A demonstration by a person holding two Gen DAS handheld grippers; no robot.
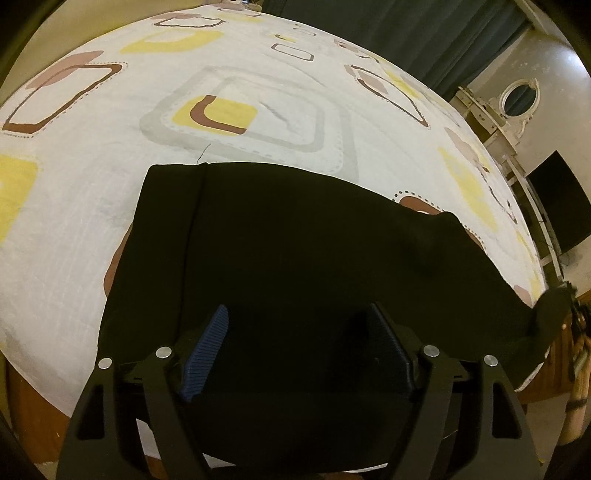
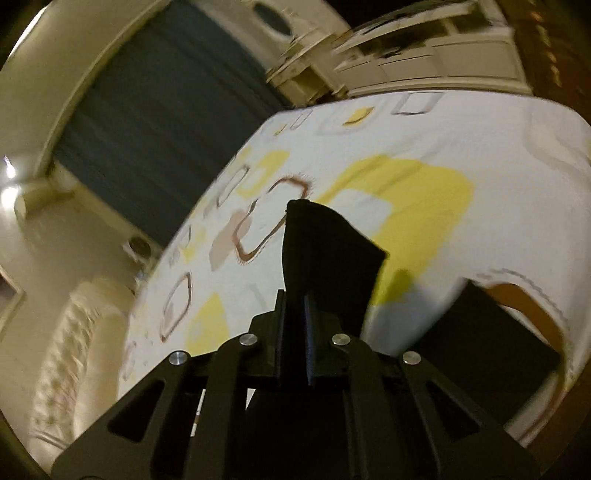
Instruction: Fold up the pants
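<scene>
The black pants (image 1: 295,240) lay spread on a bed covered by a white sheet (image 1: 92,192) printed with yellow, brown and grey rounded squares. Beyond the bed hung a dark teal curtain (image 1: 399,33), and to the right stood a white dresser with an oval mirror (image 1: 519,96) and a dark screen (image 1: 561,206). Nothing lay between the grippers and the cloth, and no writing could be read. The left gripper (image 1: 297,347) hovered over the pants with its fingers (image 1: 207,350) spread wide apart, released. The right gripper (image 2: 295,332) was clenched on a raised fold of the pants (image 2: 325,251), lifted off the sheet (image 2: 480,147).
</scene>
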